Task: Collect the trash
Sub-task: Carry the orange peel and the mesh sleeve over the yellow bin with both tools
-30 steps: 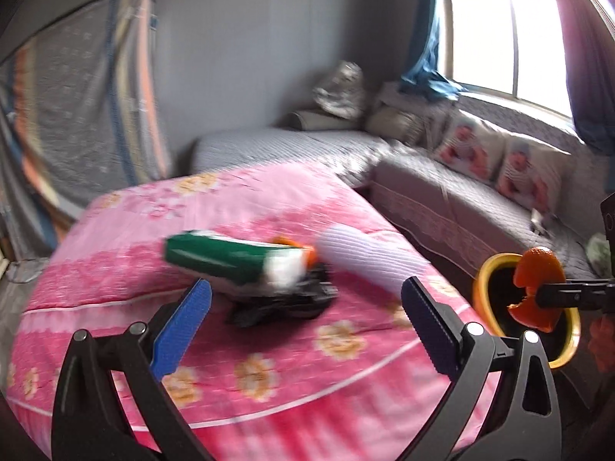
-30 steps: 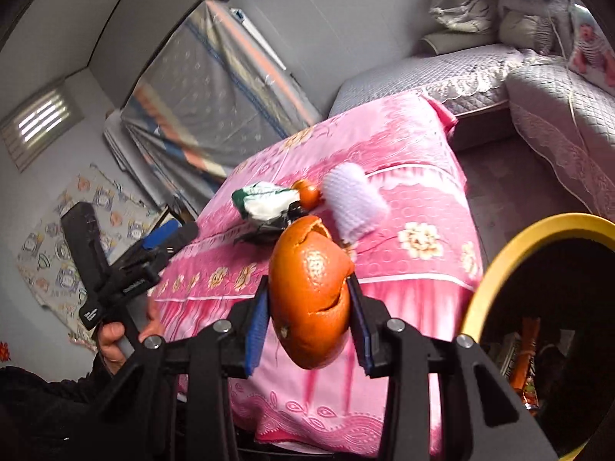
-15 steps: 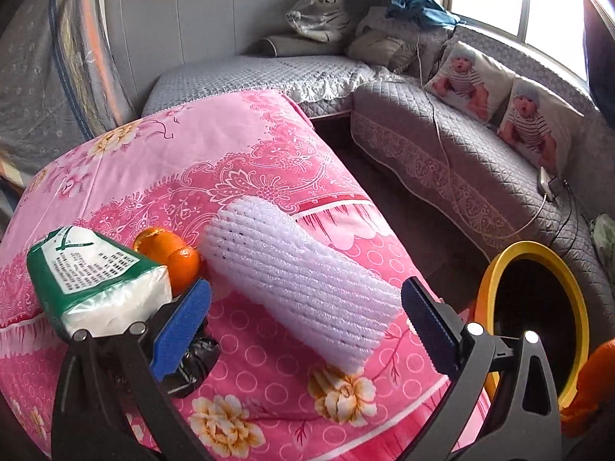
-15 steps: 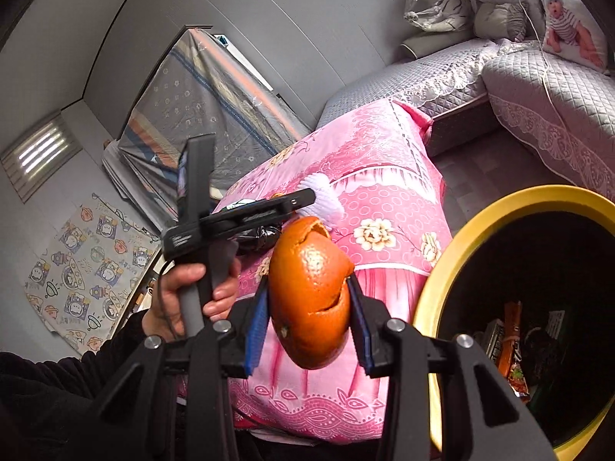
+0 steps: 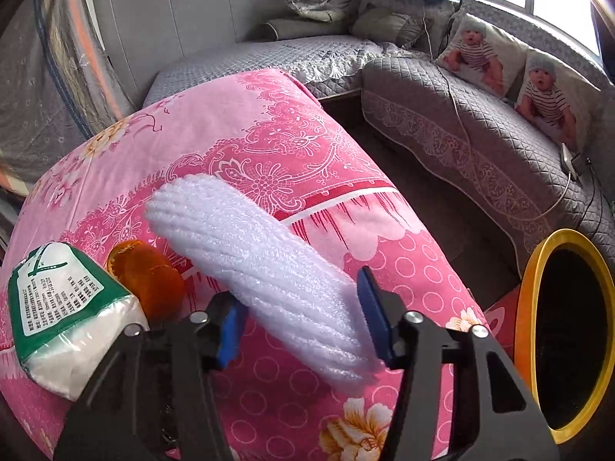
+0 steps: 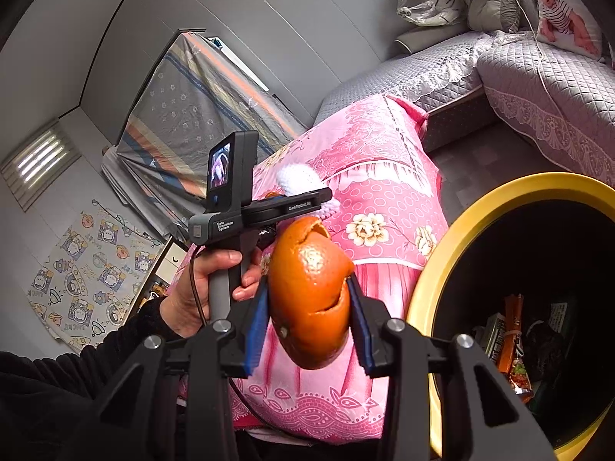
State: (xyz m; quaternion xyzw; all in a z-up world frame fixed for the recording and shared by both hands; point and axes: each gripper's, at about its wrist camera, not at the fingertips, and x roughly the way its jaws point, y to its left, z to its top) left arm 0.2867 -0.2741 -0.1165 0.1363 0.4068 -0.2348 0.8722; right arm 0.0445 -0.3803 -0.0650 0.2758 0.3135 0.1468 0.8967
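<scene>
A white foam net sleeve [image 5: 261, 265] lies on the pink flowered tablecloth [image 5: 238, 146]. My left gripper [image 5: 300, 319] has its blue pads on either side of the sleeve's near end, closing on it. My right gripper [image 6: 309, 319] is shut on an orange peel [image 6: 309, 292] and holds it beside the yellow-rimmed trash bin [image 6: 434, 269], left of its opening. The bin also shows in the left wrist view [image 5: 532, 292]. The left gripper's body shows in the right wrist view [image 6: 265, 203], held in a hand.
A green and white tissue pack [image 5: 61, 307] and an orange [image 5: 148, 280] lie left of the sleeve. Wrappers [image 6: 511, 334] lie inside the bin. A grey quilted sofa [image 5: 480, 146] with baby-print cushions runs along the right and back.
My left gripper has moved in to the foam sleeve and its jaws have narrowed around it. My right gripper has carried the peel closer to the bin.
</scene>
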